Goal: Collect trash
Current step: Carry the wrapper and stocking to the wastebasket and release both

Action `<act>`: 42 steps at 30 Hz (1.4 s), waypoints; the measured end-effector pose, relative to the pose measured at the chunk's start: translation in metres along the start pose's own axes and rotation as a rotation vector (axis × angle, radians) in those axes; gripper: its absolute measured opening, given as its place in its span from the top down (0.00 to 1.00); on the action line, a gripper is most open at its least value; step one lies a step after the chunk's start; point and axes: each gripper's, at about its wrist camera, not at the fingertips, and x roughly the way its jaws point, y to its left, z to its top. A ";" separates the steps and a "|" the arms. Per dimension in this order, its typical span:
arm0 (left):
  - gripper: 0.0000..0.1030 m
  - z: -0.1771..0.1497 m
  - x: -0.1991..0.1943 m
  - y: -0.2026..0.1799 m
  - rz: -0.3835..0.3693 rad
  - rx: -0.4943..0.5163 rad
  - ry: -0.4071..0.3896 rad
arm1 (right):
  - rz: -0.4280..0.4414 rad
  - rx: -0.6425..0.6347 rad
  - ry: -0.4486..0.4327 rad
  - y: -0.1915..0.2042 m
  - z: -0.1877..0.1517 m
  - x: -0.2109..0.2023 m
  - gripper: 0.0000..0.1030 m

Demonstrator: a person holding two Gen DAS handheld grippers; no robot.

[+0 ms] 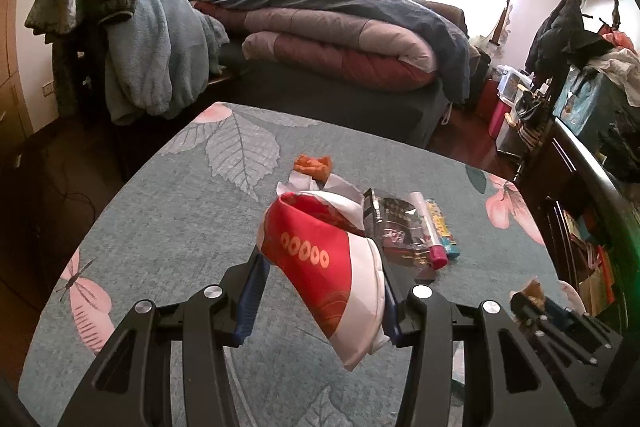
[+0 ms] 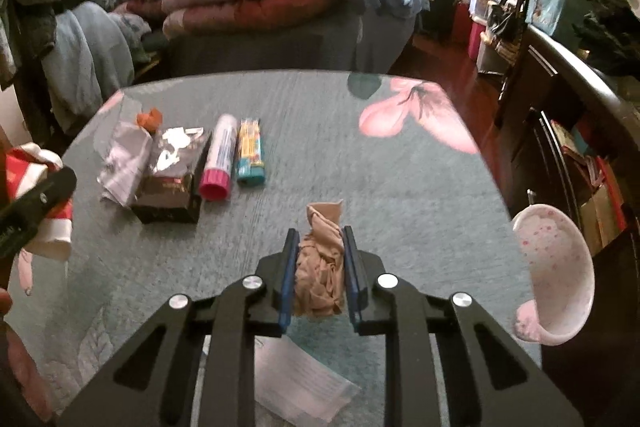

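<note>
My left gripper [image 1: 320, 267] is shut on a red and white plastic bag [image 1: 320, 259] and holds it above the table; bag and gripper also show at the left edge of the right wrist view [image 2: 36, 179]. My right gripper [image 2: 319, 239] is shut on a crumpled tan stocking [image 2: 320, 267], held above the table. On the table lie crumpled white paper [image 2: 124, 155], an orange scrap [image 2: 150, 119], a dark box [image 2: 172, 179], a white tube with a pink cap [image 2: 218, 159] and a blue and yellow packet [image 2: 250, 151].
The table wears a teal cloth with pink flowers [image 2: 400, 167]. A flat white paper [image 2: 304, 383] lies under my right gripper. A pink spotted bowl [image 2: 554, 267] sits at the table's right edge. A bed with quilts [image 1: 340, 39] stands behind, a dark cabinet [image 2: 560, 87] to the right.
</note>
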 end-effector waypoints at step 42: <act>0.52 -0.042 -0.046 -0.307 -0.466 0.477 -0.016 | -0.288 0.435 -0.157 -0.275 -0.079 -0.095 0.78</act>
